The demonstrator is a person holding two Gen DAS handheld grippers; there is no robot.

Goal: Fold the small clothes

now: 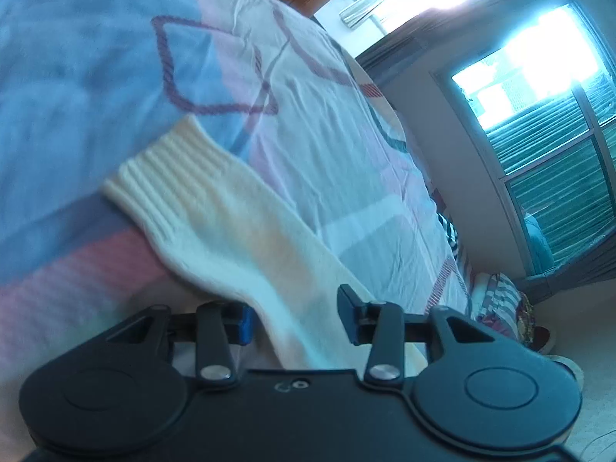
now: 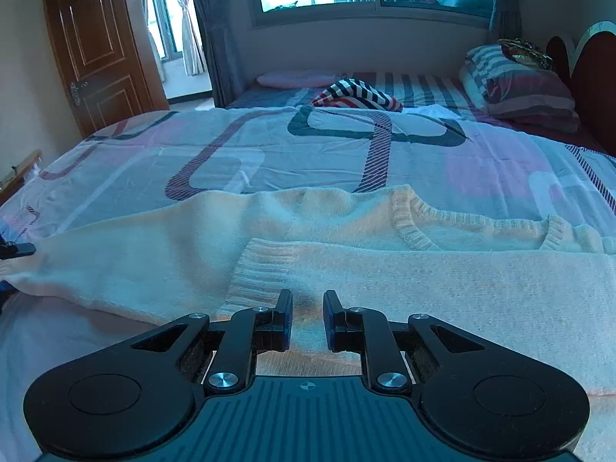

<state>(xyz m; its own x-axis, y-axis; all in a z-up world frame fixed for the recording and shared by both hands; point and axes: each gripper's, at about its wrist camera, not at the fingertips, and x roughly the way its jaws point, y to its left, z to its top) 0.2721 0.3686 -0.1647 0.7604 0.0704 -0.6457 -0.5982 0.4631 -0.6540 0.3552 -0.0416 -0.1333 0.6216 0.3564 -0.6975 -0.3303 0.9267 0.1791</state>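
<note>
1. The left gripper has its jaws spread wide, one finger on each side of a sleeve of the cream sweater; the knit runs between them unpinched.
2. Its view is tilted, with the bed's surface sloping up and away from the sleeve.
3. The right gripper sits level and low over the sweater, jaws parted with a narrow gap, sweater fabric showing between them; whether they touch it cannot be told.
4. Just ahead of the right gripper lies a ribbed cuff, folded across the sweater's body.
5. The sweater lies flat across the near part of the patterned bedspread, neckline toward the right.
6. Beyond the sweater the bedspread is open up to a striped garment and pillows.
</note>
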